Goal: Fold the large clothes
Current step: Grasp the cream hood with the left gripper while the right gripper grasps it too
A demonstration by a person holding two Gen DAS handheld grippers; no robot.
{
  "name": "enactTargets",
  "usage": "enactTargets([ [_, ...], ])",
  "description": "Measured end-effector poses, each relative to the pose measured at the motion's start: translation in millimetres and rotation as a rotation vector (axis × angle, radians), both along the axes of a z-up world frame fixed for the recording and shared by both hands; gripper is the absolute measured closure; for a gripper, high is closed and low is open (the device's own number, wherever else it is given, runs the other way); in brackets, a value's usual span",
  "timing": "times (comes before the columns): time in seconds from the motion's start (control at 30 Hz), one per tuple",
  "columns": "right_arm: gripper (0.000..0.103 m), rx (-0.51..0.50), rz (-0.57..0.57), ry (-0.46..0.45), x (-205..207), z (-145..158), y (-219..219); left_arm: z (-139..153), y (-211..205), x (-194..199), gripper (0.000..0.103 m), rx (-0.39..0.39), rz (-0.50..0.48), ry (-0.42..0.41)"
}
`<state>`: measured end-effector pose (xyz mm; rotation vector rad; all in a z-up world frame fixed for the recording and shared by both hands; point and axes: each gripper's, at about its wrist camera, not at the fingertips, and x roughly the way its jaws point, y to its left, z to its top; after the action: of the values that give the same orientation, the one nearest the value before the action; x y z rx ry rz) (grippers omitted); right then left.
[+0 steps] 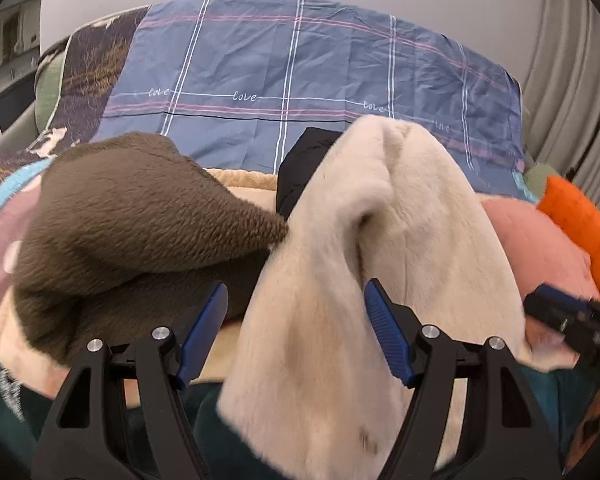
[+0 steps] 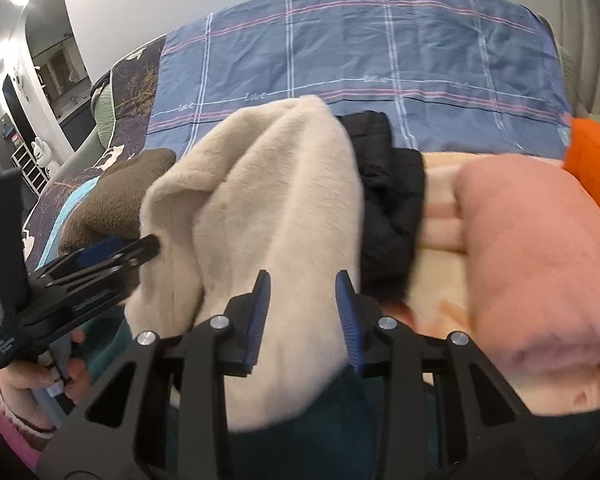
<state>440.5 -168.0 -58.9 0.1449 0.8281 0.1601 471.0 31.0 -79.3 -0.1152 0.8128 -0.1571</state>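
Observation:
A cream plush garment (image 1: 380, 208) rises in a bunched fold over the bed, right in front of both cameras. My left gripper (image 1: 296, 292) holds a thick fold of it; the right pad presses the fabric and the left pad sits at the fold's edge. In the right wrist view the same cream garment (image 2: 268, 184) fills the gap of my right gripper (image 2: 304, 276), whose pads pinch it. The left gripper (image 2: 144, 248) shows at the left, its tip on the cloth's edge. The right gripper (image 1: 560, 312) grips the cloth at the far right.
A brown fleece garment (image 1: 132, 220) lies at the left, a black garment (image 2: 392, 192) behind the cream one. Folded pink cloth (image 2: 540, 248) and orange cloth (image 2: 592, 156) lie at the right. The blue plaid sheet (image 1: 300, 60) covers the bed. A hand (image 2: 40, 380) holds the left gripper.

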Motion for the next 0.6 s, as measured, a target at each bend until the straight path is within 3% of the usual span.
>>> enactTargets([
  [0.03, 0.068, 0.009, 0.010, -0.001, 7, -3, 5, -1, 0, 5, 0.036, -0.016, -0.003, 0.001],
  [0.07, 0.068, 0.015, 0.019, 0.002, 12, -5, 7, -3, -1, 12, 0.047, -0.032, -0.010, 0.006],
  [0.1, 0.068, 0.016, 0.030, 0.004, 17, -8, 14, -5, -2, 18, 0.070, -0.037, -0.017, 0.010],
  [0.17, 0.068, 0.010, 0.050, 0.010, 24, -11, 21, -8, -1, 22, 0.096, -0.014, -0.016, 0.020],
  [0.27, 0.068, -0.053, 0.094, -0.002, 36, -13, 42, -4, 10, 11, 0.096, 0.052, 0.011, -0.039],
  [0.33, 0.055, -0.099, 0.112, -0.018, 44, -14, 59, -3, 18, 2, 0.096, 0.079, 0.013, -0.055],
  [0.47, 0.041, -0.115, 0.139, -0.006, 61, -21, 95, -5, 37, 0, 0.096, 0.031, 0.013, -0.045],
  [0.6, 0.040, -0.298, 0.046, 0.001, 80, -39, 121, -5, 43, 4, 0.096, 0.013, 0.016, -0.025],
])
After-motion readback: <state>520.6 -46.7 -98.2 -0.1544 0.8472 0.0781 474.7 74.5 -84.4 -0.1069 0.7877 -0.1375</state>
